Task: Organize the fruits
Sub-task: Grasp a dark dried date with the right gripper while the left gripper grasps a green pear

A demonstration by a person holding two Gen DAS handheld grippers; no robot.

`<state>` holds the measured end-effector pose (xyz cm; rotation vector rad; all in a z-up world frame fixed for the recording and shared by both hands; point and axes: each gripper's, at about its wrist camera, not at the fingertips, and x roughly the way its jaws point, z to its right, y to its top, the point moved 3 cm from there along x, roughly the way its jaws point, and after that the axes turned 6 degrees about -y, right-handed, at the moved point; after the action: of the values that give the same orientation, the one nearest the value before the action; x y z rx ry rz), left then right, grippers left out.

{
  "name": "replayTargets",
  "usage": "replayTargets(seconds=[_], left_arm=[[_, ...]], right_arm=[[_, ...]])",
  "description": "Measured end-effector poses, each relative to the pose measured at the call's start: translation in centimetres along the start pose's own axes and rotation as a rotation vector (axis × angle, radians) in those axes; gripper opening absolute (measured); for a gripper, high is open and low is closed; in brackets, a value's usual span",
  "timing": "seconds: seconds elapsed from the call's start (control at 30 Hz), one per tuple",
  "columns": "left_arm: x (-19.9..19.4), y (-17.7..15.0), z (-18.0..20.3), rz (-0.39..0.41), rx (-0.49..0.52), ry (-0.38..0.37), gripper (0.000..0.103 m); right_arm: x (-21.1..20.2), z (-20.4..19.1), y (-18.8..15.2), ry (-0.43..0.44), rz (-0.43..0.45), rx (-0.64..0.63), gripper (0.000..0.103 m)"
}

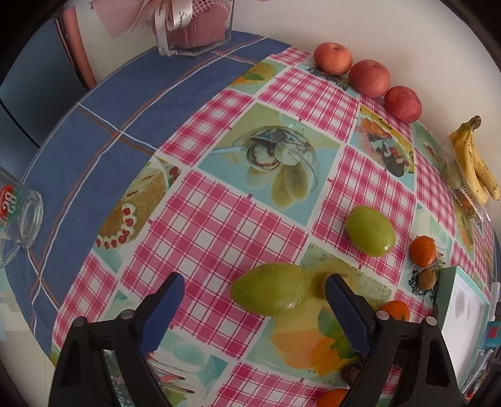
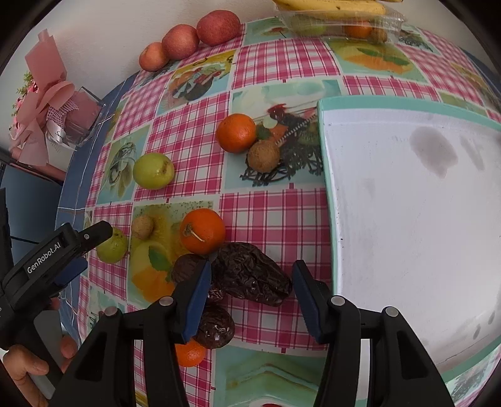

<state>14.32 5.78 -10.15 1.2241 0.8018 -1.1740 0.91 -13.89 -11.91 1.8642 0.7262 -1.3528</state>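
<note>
My left gripper (image 1: 255, 280) is open low over the table, and a green oval fruit (image 1: 271, 292) lies between its blue pads, apart from both. A second green fruit (image 1: 370, 231) lies farther off to the right. My right gripper (image 2: 253, 269) is also open, with a large wrinkled dark date (image 2: 250, 272) between its fingertips. Two more dates (image 2: 188, 266) (image 2: 216, 328) lie by its left finger. Oranges (image 2: 236, 133) (image 2: 203, 231) (image 2: 189, 352), brown round fruits (image 2: 263, 155) (image 2: 142, 227) and the green fruits (image 2: 153, 170) (image 2: 112, 245) are scattered on the tablecloth.
A white tray (image 2: 391, 234) with a teal rim fills the right side. Three red apples (image 1: 369, 78) line the wall, and bananas (image 1: 472, 162) rest on a clear plastic box (image 2: 341, 22). A glass mug (image 1: 18, 213) and a ribboned gift box (image 1: 194, 28) stand on the blue cloth. A hand (image 2: 22, 369) holds the left gripper.
</note>
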Motion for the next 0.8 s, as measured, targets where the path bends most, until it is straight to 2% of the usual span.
replayTargets(seconds=[0.1, 0.17, 0.27, 0.63, 0.8], left_arm=[[0.4, -0.2, 0.0, -0.017, -0.011, -0.018, 0.079], [0.7, -0.3, 0.0, -0.033, -0.029, -0.039, 0.067], [1.2, -0.6, -0.1, -0.060, -0.049, -0.068, 0.059], [0.8, -0.7, -0.3, -0.060, -0.068, -0.082, 0.058], [-1.1, -0.3, 0.1, -0.016, -0.046, -0.095, 0.058]], right_arm=[[0.2, 0.0, -0.1, 0.000, -0.008, 0.006, 0.054], [0.2, 0.0, -0.1, 0.005, -0.008, 0.009, 0.051], [0.2, -0.1, -0.2, 0.004, -0.006, 0.009, 0.051], [-0.9, 0.0, 0.2, 0.010, 0.016, 0.016, 0.050], [-2.8, 0.2, 0.6, 0.022, 0.064, 0.018, 0.050]])
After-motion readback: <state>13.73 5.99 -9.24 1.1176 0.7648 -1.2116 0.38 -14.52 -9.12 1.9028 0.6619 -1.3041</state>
